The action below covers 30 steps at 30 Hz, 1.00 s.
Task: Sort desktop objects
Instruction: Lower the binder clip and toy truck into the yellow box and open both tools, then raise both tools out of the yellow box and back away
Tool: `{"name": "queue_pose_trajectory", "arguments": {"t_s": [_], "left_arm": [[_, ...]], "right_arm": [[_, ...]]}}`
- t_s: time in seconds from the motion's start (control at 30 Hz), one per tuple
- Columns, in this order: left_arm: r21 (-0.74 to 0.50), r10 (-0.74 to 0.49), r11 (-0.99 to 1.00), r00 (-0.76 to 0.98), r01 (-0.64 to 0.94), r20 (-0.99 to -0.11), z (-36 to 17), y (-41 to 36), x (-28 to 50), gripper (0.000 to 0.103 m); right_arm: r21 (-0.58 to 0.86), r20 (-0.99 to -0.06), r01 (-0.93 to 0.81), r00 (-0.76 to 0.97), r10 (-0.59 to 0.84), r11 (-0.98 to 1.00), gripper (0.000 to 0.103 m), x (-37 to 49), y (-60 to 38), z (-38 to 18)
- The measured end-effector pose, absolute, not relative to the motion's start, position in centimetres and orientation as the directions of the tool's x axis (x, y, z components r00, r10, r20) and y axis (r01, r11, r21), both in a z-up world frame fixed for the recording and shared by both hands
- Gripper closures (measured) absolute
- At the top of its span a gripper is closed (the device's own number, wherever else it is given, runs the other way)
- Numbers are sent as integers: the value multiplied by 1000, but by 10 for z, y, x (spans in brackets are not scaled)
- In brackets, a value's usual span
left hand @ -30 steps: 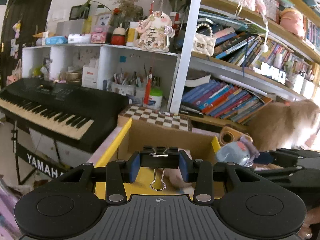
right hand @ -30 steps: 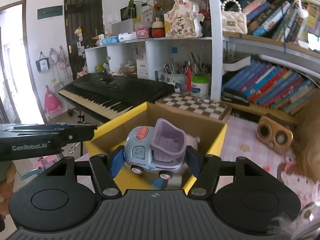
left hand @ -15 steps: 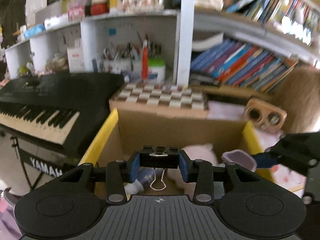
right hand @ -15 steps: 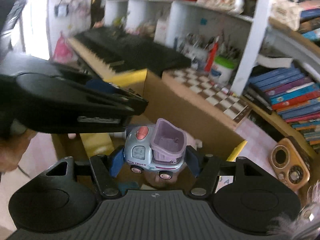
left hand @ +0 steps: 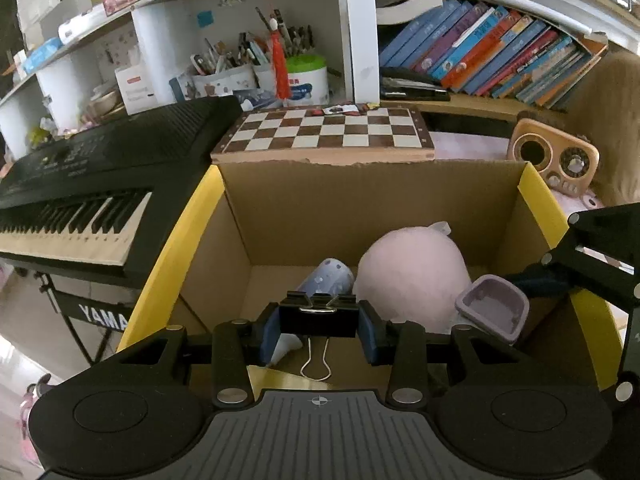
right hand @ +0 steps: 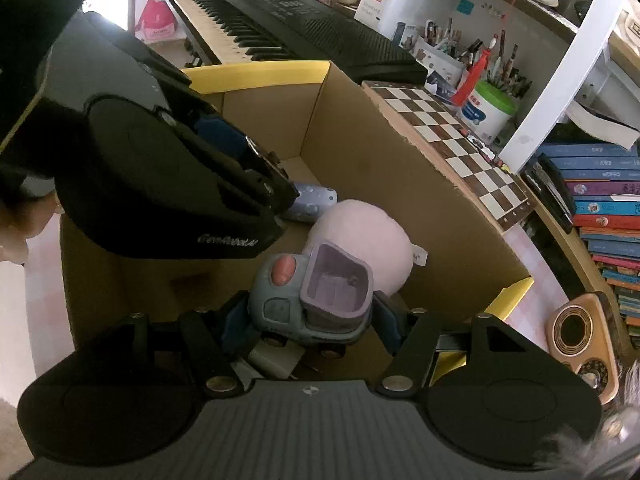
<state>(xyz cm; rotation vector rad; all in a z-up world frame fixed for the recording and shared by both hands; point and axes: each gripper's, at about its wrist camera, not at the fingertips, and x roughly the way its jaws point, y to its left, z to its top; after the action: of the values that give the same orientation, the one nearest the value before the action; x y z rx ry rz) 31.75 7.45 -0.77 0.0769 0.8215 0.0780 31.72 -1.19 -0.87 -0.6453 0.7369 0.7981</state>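
Toy truck point(right hand: 316, 300) and binder clip point(left hand: 318, 316) sit pinched in the jaws above the cardboard box point(left hand: 360, 200).

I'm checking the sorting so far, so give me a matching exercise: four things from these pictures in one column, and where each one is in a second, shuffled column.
Things:
1. binder clip
2. toy truck
3. pink plush toy
4. chessboard

Places:
A. behind the cardboard box
B. in the right claw
C. lying inside the box
D. in the left claw

Pairs: 1-D, 2-B, 3-C, 4-A
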Motion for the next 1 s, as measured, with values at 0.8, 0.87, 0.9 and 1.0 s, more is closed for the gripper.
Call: {"name": "queue_pose_trajectory", "arguments": {"t_s": [0.8,0.87,0.9,1.0], "left_arm": [[-50,-37,999,929,20,-368,79,58,159,15],[-47,-36,999,930,20,-366,78,59,141,14],[-48,-35,999,930,19,-367,78,59,133,13],[-53,-29,999,927,10,-374,72,61,109,10]], "right_arm": [[-70,-461,-369,836,298,927,25,198,-108,66],[-58,-446,-329,853,271,942,25,177,-115,68],[-53,-438,-312,861,258,949,25,167,-118,69],[-41,-418,-258,882,218,965,25,136,-126,68]]}}
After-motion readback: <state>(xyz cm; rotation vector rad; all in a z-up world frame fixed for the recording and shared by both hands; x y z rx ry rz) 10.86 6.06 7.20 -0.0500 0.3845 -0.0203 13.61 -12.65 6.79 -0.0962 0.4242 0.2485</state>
